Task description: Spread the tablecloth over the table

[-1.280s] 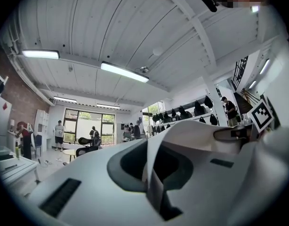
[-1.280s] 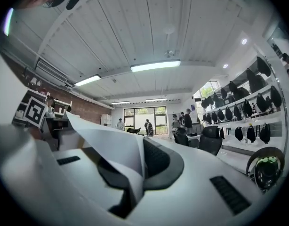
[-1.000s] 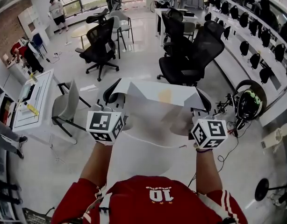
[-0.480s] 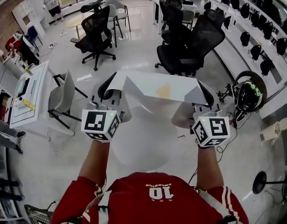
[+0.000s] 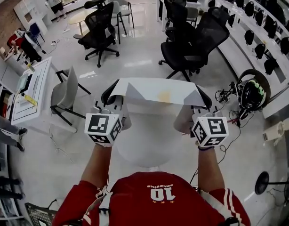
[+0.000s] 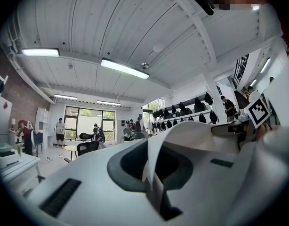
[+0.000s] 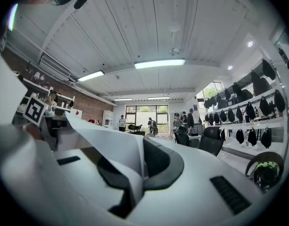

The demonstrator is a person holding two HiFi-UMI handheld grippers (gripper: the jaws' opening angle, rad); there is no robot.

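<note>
Above the surface, left hand-held gripper and right hand-held gripper each pinch one tablecloth end; its long axis spans between them.

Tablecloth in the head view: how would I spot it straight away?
Start at the round white table just ahead of the person in the red shirt. The tablecloth is the white sheet held above it, stretched between the left gripper and the right gripper, each shut on an edge. Unlike the smooth table, it is creased and has a faint yellow patch.
</note>
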